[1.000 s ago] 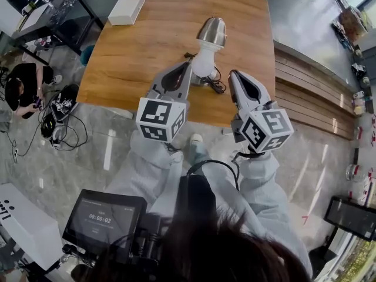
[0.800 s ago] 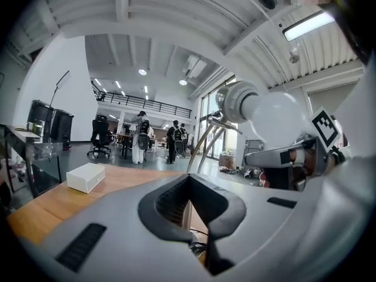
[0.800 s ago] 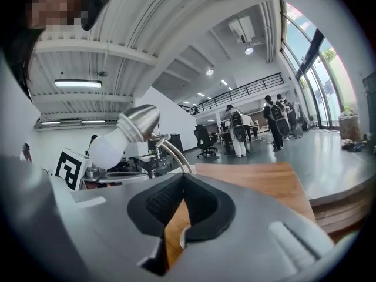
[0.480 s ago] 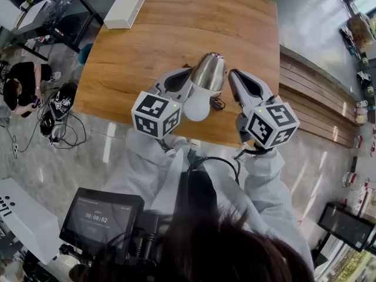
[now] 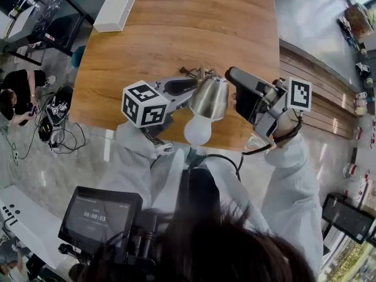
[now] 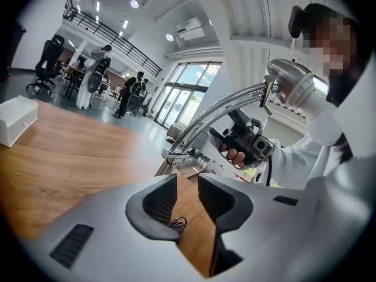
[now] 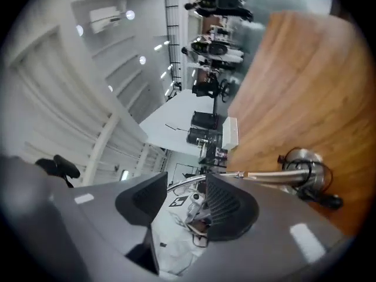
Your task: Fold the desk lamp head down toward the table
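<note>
The desk lamp stands on the wooden table (image 5: 176,28). Its chrome shade (image 5: 210,97) and white bulb (image 5: 197,130) hang over the near edge. My left gripper (image 5: 191,87) points right, low beneath the shade. Its jaws (image 6: 187,184) are opening with nothing between them, only table and a loop of cable beyond. The chrome arm (image 6: 223,107) rises well above them to the lamp head (image 6: 294,84). My right gripper (image 5: 235,84) lies rolled on its side right of the shade, its jaws (image 7: 185,187) opening and empty. The lamp arm (image 7: 261,174) and base (image 7: 305,162) lie past its tips.
A white box (image 5: 114,10) sits at the table's far left corner. The lamp's black cable (image 5: 187,71) trails beside the base. A wooden bench (image 5: 311,104) runs along the right. People and cables are on the floor at left (image 5: 17,98).
The left gripper has dropped and swung right under the lamp head. The right gripper has rolled onto its side. The shade now sits nearer the table's front edge in view.
</note>
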